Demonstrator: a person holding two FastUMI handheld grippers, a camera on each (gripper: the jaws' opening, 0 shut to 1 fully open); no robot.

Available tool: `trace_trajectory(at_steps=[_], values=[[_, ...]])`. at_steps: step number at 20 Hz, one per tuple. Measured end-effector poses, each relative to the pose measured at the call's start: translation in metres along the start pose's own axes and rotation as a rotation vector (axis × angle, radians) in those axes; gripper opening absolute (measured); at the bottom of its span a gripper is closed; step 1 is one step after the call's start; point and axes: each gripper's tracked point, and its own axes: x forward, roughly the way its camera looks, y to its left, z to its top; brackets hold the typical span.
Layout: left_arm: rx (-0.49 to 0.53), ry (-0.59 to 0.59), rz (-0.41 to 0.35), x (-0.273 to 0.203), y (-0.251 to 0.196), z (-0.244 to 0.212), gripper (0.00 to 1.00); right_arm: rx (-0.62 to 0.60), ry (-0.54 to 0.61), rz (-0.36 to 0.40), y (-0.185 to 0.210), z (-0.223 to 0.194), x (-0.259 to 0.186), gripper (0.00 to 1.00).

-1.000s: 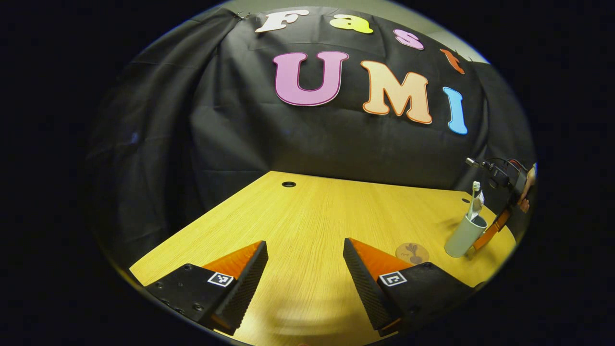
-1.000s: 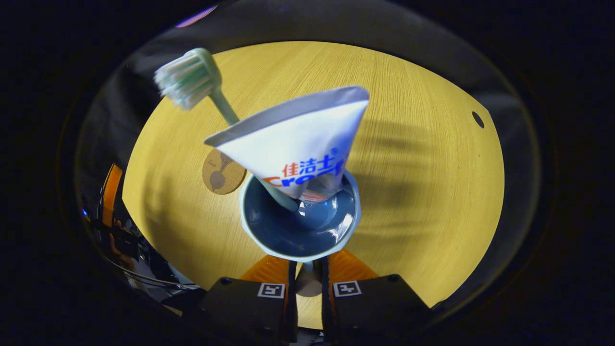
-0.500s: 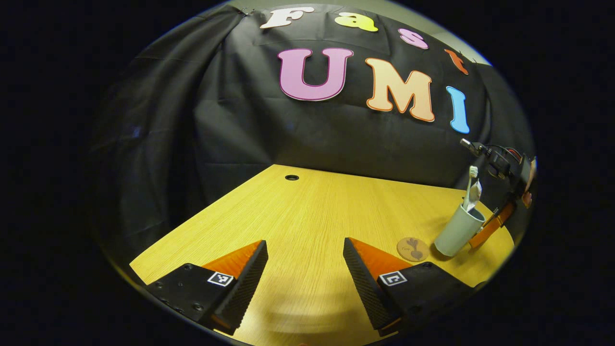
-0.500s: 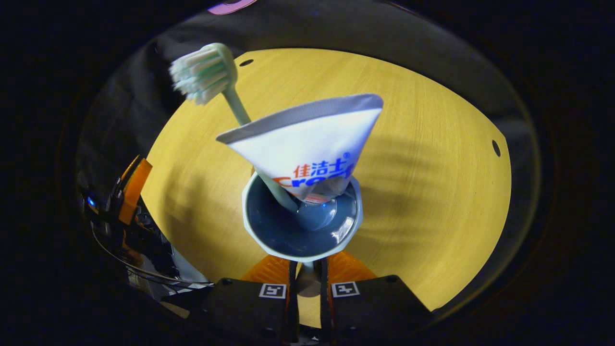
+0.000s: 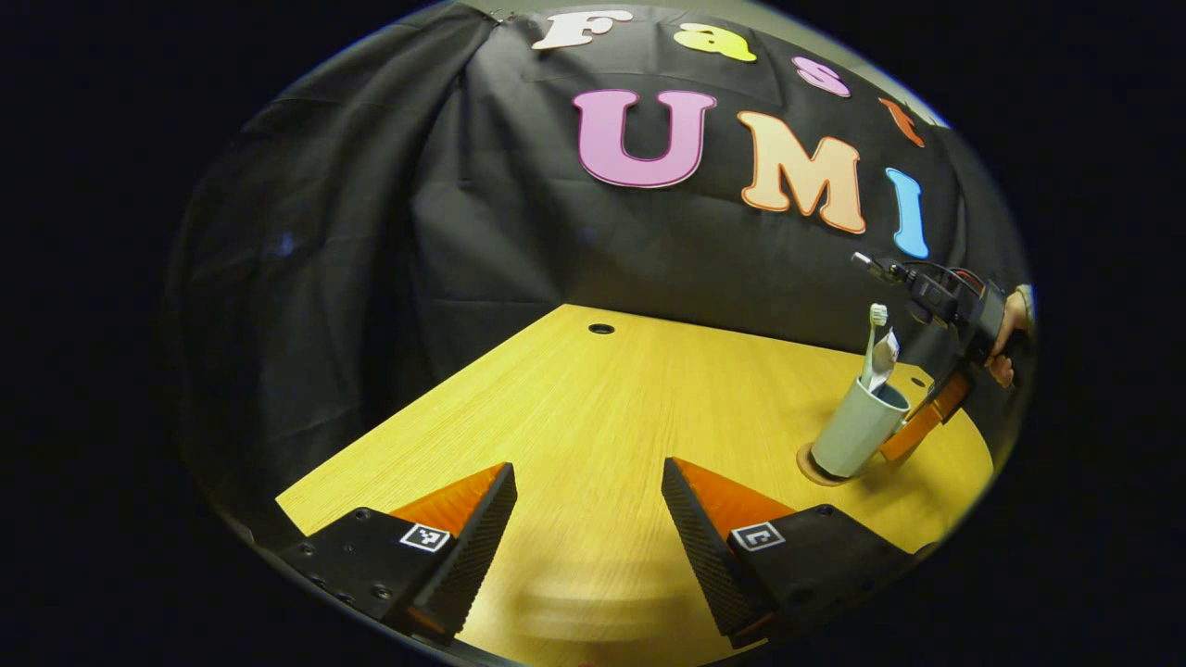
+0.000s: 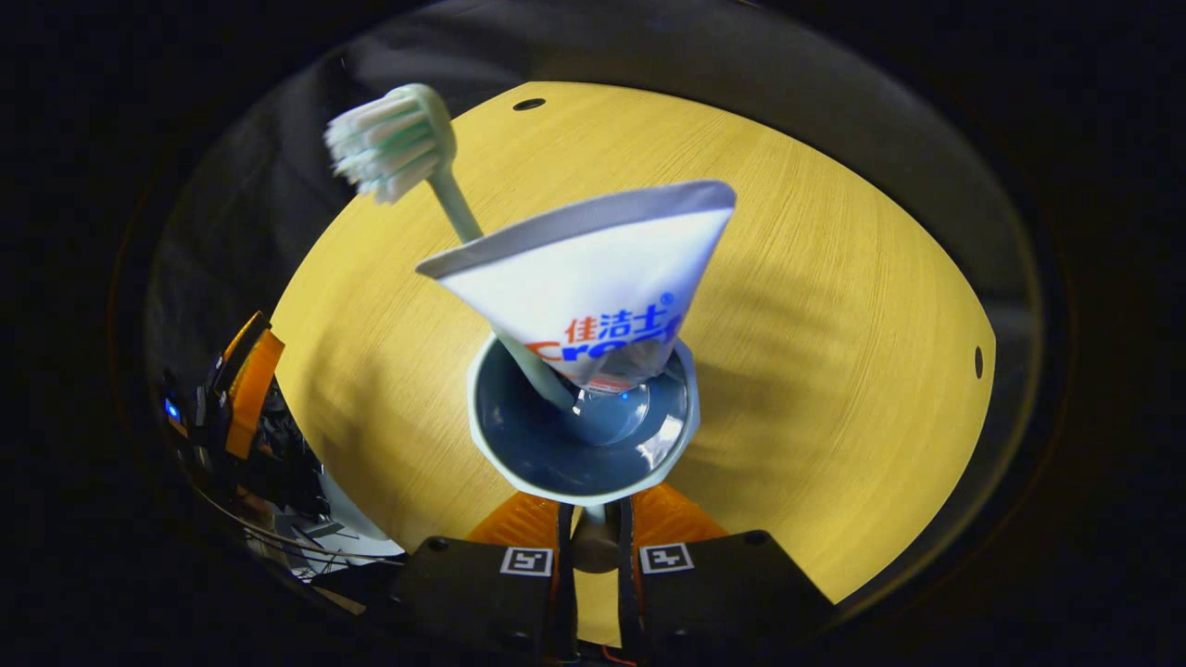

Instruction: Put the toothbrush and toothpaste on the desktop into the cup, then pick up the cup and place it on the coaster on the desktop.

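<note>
Fingers of the left gripper (image 5: 588, 533) stand wide apart over the table (image 5: 602, 417), holding nothing. Farther right, the cup (image 5: 857, 431) sits on the coaster (image 5: 808, 466) with the toothbrush (image 6: 408, 157) and toothpaste (image 6: 593, 278) inside. The right gripper (image 6: 593, 547) pinches its rim.

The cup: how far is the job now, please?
Done: toothbrush and toothpaste stand in the cup. In hand: the right gripper grips the cup's rim, its base over the coaster. Left: release. The left gripper is open, idle.
</note>
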Motion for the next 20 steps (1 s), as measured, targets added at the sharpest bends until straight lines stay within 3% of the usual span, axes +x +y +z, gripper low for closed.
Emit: trace_trajectory(at_steps=[3, 7, 10, 11, 13, 15, 17, 20], values=[[-0.001, 0.002, 0.014, 0.001, 0.010, -0.002, 0.94, -0.015, 0.013, -0.029, -0.004, 0.000, -0.005, 0.17], [-0.023, 0.019, 0.013, 0.002, 0.010, -0.006, 0.94, -0.020, 0.017, -0.023, -0.004, -0.001, -0.001, 0.21], [-0.002, 0.019, -0.010, 0.001, 0.005, -0.002, 0.94, 0.007, -0.019, 0.005, -0.003, 0.001, -0.011, 0.31], [0.017, 0.020, -0.017, -0.001, 0.001, 0.003, 0.94, 0.037, -0.048, 0.046, 0.003, 0.000, -0.017, 0.33], [0.027, 0.015, -0.039, 0.006, -0.020, 0.008, 0.94, 0.123, -0.097, 0.084, 0.004, -0.003, -0.029, 0.90], [0.027, 0.013, -0.069, 0.001, -0.036, 0.013, 0.93, 0.228, -0.172, 0.081, -0.010, -0.010, -0.045, 0.94], [0.021, 0.010, -0.106, -0.003, -0.054, 0.018, 0.93, 0.331, -0.273, 0.125, -0.014, -0.009, -0.065, 1.00], [-0.035, 0.018, -0.194, -0.011, -0.098, 0.026, 0.93, 0.467, -0.444, 0.149, -0.032, -0.009, -0.102, 0.94]])
